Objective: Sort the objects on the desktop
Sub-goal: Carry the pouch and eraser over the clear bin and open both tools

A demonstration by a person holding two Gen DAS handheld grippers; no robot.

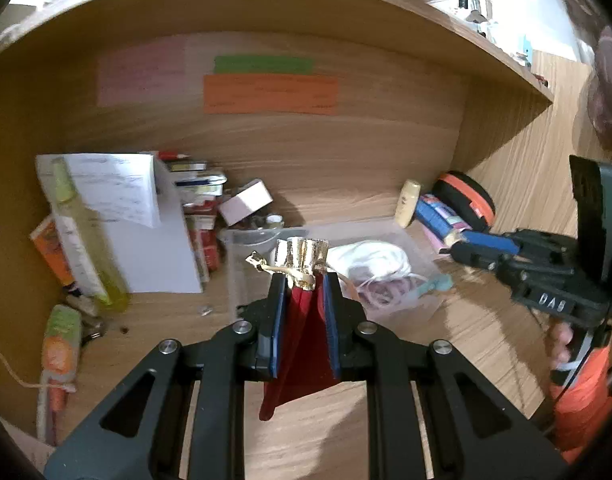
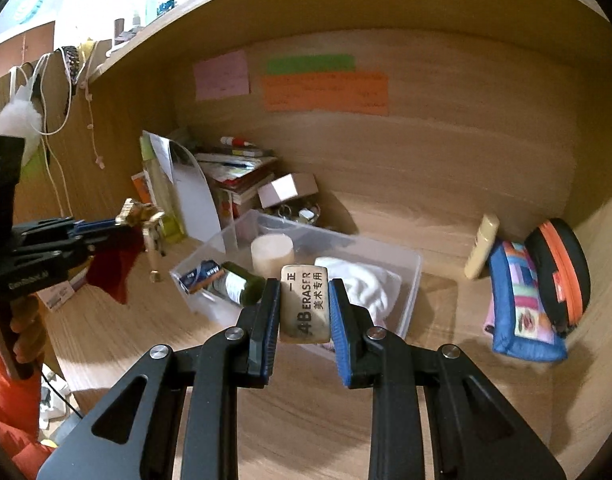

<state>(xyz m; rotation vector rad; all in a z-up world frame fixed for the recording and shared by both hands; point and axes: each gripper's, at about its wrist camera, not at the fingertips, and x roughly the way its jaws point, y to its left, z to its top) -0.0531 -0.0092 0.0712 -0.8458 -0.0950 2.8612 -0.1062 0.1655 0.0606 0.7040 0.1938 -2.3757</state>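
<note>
Both tools are loaded at the clear bin (image 2: 410,276)! The right tool (image 2: 301,304) is clamped on the eraser (image 2: 306,304), hovering over the bin's near wall, presumably ready to drop it in. The left tool (image 1: 303,300) pinches a red pouch (image 1: 301,344) by its gold-tied neck, letting it hang, probably just short of the bin, though distortion blurs that.

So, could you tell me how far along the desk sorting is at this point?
Partly done: the clear bin already holds a white cloth, dark bottle and roll. In hand: the right gripper holds an eraser, the left gripper a red pouch. Left: the patchwork pouch and orange-zip case.
</note>
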